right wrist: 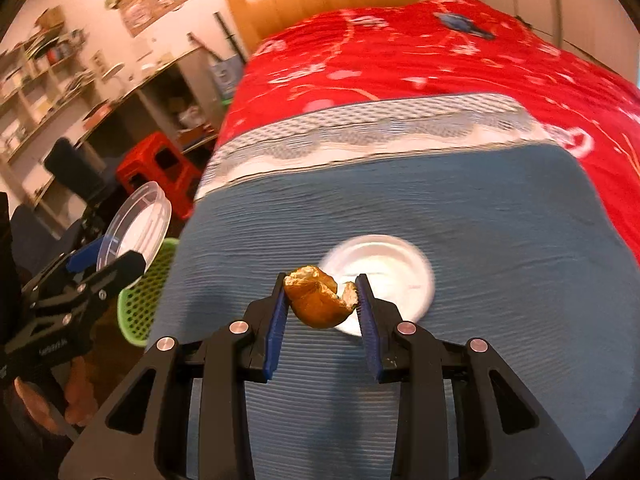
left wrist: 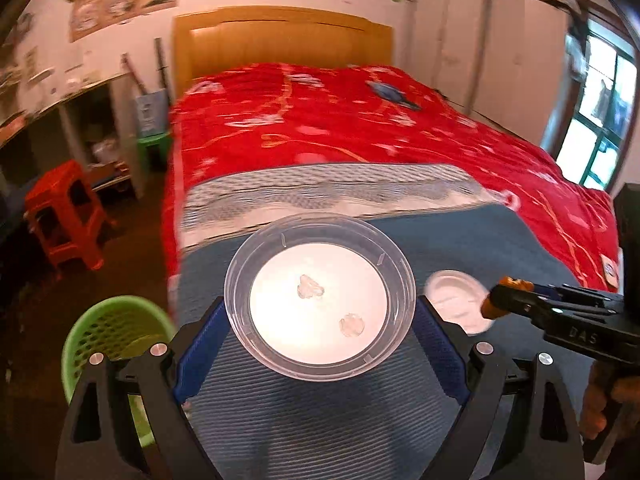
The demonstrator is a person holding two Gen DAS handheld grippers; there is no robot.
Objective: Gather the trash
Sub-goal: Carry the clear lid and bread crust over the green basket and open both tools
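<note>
Scene: foot of a bed, blue ribbed cover in front, red quilt behind; both views smeared by motion.
Left gripper: jaws spread wide and clamped across a clear round plastic lid, blue pads on opposite sides of the rim. Wide stance is forced by the lid's diameter, not a free opening.
Lid attitude: held by the rim with its face up toward the camera; a few droplets or bits of residue sit inside, too blurred to identify.
Right gripper: jaws narrow, pinching a torn piece of bread roll between the blue pads, clear of the cover.
Bread grip: squeezed from the sides at the crust, bitten end up; looks secure, though crumbs could shed.
White plate: lies flat on the blue cover just behind the bread; not held by either tool.
Bin: green perforated basket on the floor by the bed's left corner, below and just beside the left gripper.
Task state (judgement): two items in hand, neither yet in the basket; the plate is left to collect.
Next move (judgement): carry the lid over the basket mouth and release, then bring the bread across the same way.
Risk: the lid is light and broad, so it may catch on the basket rim.
</note>
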